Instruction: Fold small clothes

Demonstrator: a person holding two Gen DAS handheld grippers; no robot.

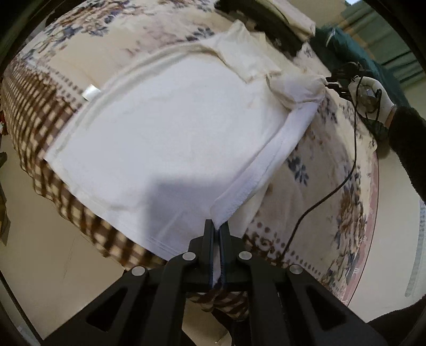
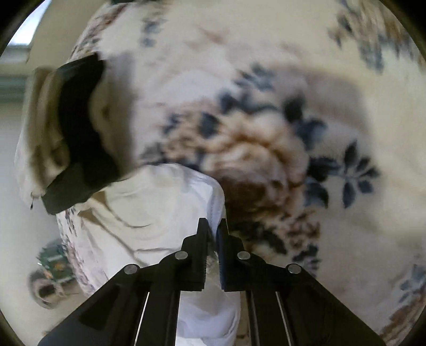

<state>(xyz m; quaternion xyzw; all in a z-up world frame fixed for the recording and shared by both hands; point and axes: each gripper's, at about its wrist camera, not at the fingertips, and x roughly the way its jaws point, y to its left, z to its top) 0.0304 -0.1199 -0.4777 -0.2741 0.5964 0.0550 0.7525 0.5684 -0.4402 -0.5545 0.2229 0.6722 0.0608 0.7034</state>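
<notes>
The left gripper (image 1: 217,226) pinches the hem corner of a white T-shirt (image 1: 165,127), and the right gripper (image 2: 213,226) clamps its bunched shoulder end. The soft knit (faintly yellowed at the sleeve) spreads mostly flat over a plush floral blanket (image 1: 332,213) with a brown checked border.

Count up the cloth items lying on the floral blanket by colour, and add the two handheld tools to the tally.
White garments: 1, the white shirt, spread flat with one edge lifted
Cream or off-white folded pieces: 1, at the far edge
Black cloth pieces: 1
Tools: 2, the left tool and the right tool, each shut on the shirt
Total: 5
</notes>
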